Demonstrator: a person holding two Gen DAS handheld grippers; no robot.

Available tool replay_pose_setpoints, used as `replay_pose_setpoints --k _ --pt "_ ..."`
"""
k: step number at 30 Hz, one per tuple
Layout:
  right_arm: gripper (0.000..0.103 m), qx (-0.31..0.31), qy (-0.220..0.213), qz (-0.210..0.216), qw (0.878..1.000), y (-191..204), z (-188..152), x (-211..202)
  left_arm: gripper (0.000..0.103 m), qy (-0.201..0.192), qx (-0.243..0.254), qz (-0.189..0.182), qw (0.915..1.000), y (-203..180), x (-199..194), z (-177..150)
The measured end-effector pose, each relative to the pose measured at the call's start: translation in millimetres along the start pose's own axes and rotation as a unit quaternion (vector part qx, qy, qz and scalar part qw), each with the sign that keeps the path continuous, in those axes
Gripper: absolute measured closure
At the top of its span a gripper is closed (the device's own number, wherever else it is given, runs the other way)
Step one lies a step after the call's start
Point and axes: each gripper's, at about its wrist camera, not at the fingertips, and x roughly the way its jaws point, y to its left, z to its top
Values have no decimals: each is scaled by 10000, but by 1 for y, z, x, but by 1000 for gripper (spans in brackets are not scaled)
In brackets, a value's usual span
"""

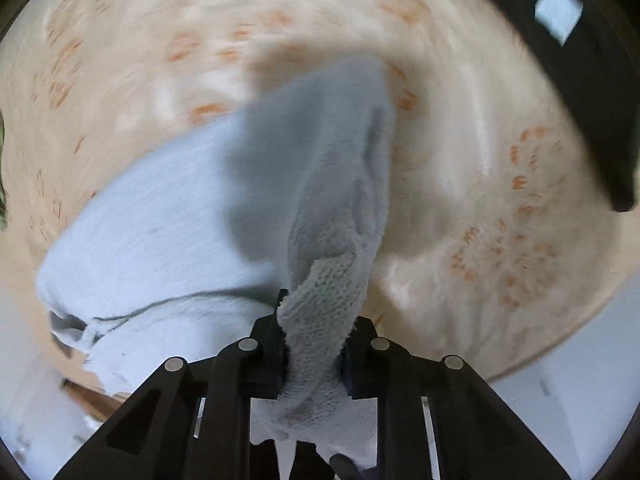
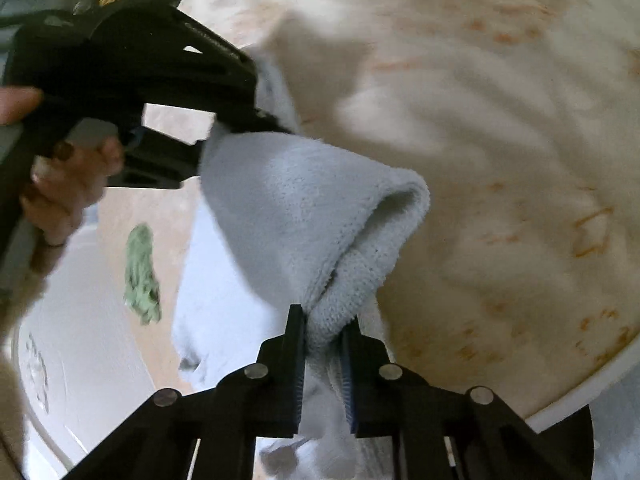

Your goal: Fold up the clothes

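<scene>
A pale blue terry cloth (image 1: 168,224) lies partly on a cream table cover with orange marks (image 1: 500,184). In the left wrist view my left gripper (image 1: 316,344) is shut on a raised corner of the cloth, which hangs up between the black fingers. The right wrist view has my right gripper (image 2: 324,328) shut on another bunched edge of the same blue cloth (image 2: 304,216). My left gripper (image 2: 256,116) appears there too at the upper left, clamped on the cloth's far end, with a person's hand (image 2: 68,184) on its handle. The cloth is lifted and sags between both grippers.
A green rag (image 2: 142,276) lies on the cover to the left. A black object (image 1: 592,92) sits at the table's far right, with a bright window patch above. The white table rim (image 2: 580,396) runs near the lower right. A white surface (image 2: 80,344) lies lower left.
</scene>
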Motion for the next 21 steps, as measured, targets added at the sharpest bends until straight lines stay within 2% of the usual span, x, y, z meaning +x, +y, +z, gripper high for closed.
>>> replay_pose_setpoints --k 2,6,9,14,18,19,21 --pt "90 -224 43 54 9997 20 -2 4 83 -198 -93 -284 9994 28 -14 -10" --pt "90 -757 261 149 9967 61 -21 16 83 -591 -210 -628 9961 85 -33 -32" --pt "90 -1144 480 189 9921 91 -40 29 83 -842 -514 -1032 9898 140 -43 -54" --pt "91 -1631 913 285 9820 131 -76 57 84 -1189 -1122 -1355 9772 234 -46 -98" --pt "91 -2146 1430 332 9656 164 -117 90 84 -1263 -1704 -1410 9670 334 -17 -158" --pt "91 -2279 1566 304 9605 170 -127 99 84 -1212 -1826 -1395 9657 322 -7 -171" --pt "91 -2455 1826 205 9518 175 -146 120 84 -1064 -2054 -1343 9636 353 17 -182"
